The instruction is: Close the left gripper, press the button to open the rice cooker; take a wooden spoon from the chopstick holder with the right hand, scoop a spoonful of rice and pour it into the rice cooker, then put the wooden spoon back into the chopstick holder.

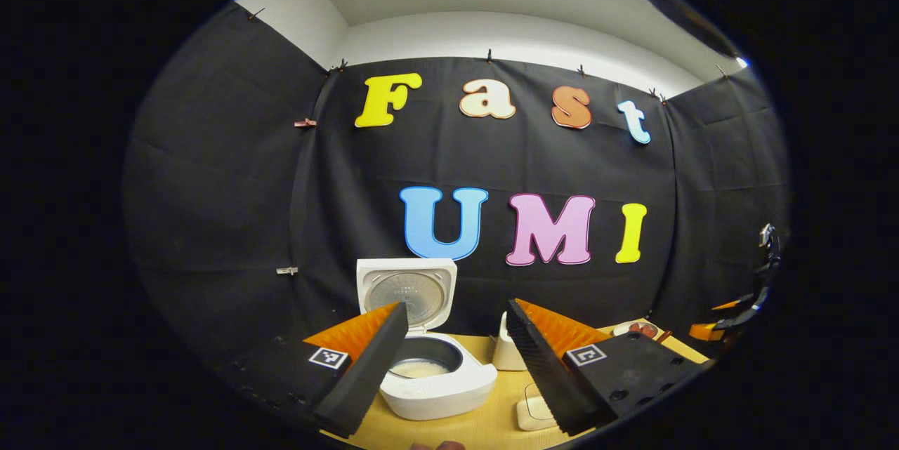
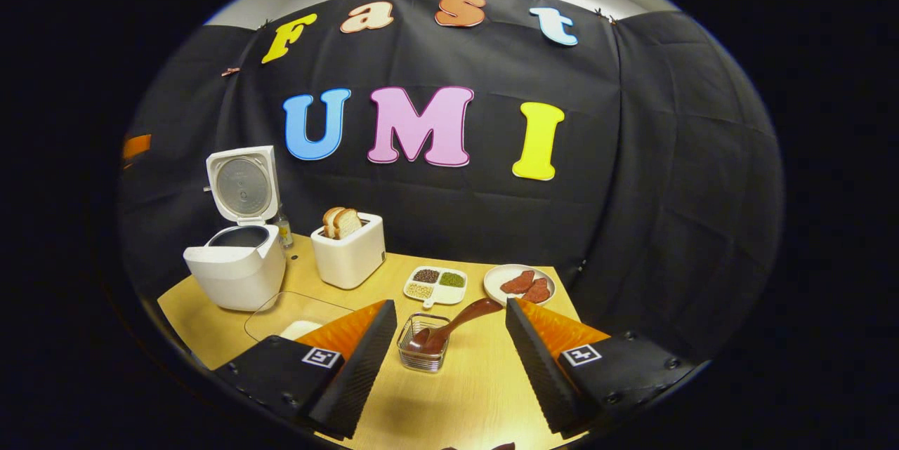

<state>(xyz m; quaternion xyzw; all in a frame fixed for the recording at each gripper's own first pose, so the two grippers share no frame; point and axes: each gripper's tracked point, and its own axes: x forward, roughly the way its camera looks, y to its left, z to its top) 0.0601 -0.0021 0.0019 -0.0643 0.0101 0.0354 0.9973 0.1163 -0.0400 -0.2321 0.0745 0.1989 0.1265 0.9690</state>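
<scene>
Between the spread fingers of the right gripper [image 2: 449,359] – empty – the wooden spoon [image 2: 449,329] rests in the chopstick holder [image 2: 423,355], handle toward two o'clock. The rice cooker [image 2: 235,264] stands open with rice inside, so the task looks finished – or the spoon awaits gripping. The left gripper [image 1: 453,366] is likewise spread and empty.

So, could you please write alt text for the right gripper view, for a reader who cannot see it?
The open right gripper faces a wooden spoon resting in a clear holder on a wooden table. Behind stand a white rice cooker with its lid up, a toaster holding bread, a divided dish of grains and a plate.
</scene>
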